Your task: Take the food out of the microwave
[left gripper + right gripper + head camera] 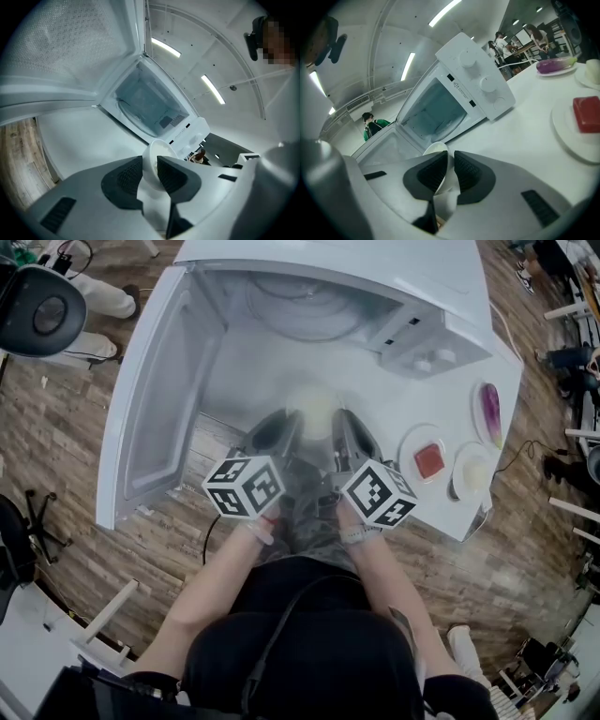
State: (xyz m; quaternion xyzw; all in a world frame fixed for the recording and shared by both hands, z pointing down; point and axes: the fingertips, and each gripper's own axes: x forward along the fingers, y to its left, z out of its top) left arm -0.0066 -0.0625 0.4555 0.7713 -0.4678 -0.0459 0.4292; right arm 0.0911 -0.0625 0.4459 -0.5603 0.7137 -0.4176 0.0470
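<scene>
a white bowl (pixel 314 407) sits pinched between two handheld claws just in front of the open microwave (pixel 412 334), over the white table (pixel 375 395); the left gripper (pixel 284 427) is clamped on the bowl's left rim; the right gripper (pixel 345 430) is clamped on its right rim; the microwave door (pixel 159 399) hangs wide at left; a plate (pixel 410 448) bearing a red block lies well to the right.

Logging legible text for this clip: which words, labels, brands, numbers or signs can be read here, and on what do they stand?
No text can be read.
Control panel of the microwave: a small arrow with a line of tiny print beside it, too small to read.
Marker cubes and: black-and-white square patterns only, no letters or numbers.
</scene>
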